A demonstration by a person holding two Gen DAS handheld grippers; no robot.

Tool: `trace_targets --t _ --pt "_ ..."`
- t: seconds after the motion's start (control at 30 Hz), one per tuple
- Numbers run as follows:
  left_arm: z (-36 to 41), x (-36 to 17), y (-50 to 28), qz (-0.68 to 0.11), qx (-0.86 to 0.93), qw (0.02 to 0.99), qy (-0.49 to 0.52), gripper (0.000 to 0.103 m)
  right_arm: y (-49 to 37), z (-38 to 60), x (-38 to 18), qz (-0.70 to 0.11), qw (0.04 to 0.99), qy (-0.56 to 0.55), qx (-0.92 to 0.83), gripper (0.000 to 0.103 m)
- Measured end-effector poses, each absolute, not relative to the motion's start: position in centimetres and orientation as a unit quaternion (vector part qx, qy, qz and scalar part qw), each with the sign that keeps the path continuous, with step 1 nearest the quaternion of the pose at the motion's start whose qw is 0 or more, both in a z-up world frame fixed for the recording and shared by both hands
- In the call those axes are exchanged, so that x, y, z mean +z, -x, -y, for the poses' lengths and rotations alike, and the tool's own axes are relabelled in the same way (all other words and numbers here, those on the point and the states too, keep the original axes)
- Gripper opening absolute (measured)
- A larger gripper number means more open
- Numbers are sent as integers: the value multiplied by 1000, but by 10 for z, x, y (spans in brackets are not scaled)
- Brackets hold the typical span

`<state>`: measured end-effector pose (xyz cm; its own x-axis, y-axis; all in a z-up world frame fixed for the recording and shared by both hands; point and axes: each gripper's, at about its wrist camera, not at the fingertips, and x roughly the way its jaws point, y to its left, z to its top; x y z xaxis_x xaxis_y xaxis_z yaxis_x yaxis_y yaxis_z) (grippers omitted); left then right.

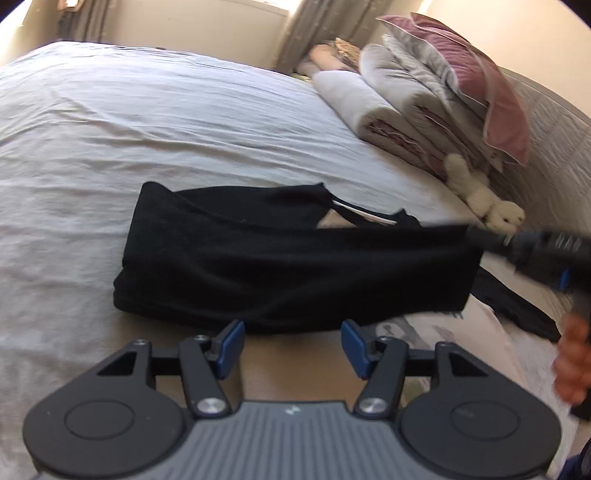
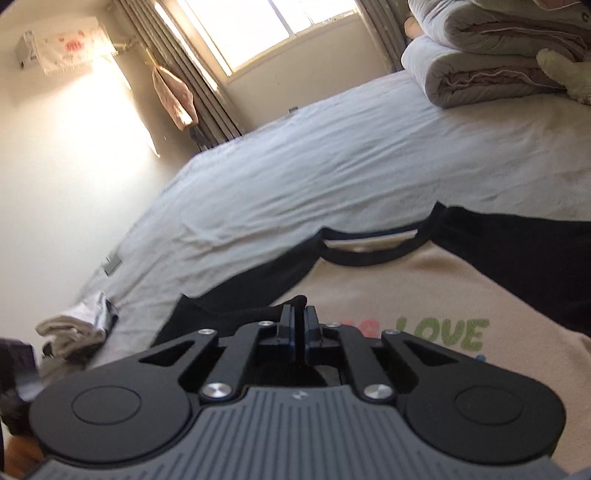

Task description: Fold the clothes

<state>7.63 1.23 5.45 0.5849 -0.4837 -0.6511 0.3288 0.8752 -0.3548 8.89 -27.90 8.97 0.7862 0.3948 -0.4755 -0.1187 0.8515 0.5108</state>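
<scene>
**Black sleeve being drawn across a cream-and-black top, fold partly made**

The cream knit top with black sleeves and green "LOVE" lettering [image 2: 424,291] is lying on the bed, one black sleeve already stretching across its body. The right claw [image 2: 300,317] is pinching black cloth with its fingers closed together; the left claw [image 1: 291,345] is hovering wide open and holding nothing, just short of the garment's near edge. Further folds are probably remaining.

The bed's wrinkled pale grey sheet [image 1: 147,122] is carrying folded grey quilts [image 1: 399,110], a mauve pillow [image 1: 480,81] and a white plush toy [image 1: 487,203]. Sunlight is entering through a curtained window [image 2: 266,33].
</scene>
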Motion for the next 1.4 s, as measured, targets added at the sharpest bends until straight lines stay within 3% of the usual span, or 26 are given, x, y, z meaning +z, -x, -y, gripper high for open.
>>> trace_targets --t 0.33,0.8,1.03,1.23,1.4 --pt "27 40 -76 -365 -285 886 5 60 -58 331 175 -180 928 -293 140 6" --pt "32 31 -111 -332 -265 905 -16 59 -53 372 181 -146 928 -326 110 6" --pt "25 33 -108 -334 -251 908 -28 42 -62 389 160 -207 919 -329 65 6" --pt "24 35 -103 -335 -247 908 -40 41 -64 417 91 -311 899 -309 -23 6" --pt "18 36 -103 -336 -241 910 -25 41 -74 436 65 -333 880 -332 -66 7"
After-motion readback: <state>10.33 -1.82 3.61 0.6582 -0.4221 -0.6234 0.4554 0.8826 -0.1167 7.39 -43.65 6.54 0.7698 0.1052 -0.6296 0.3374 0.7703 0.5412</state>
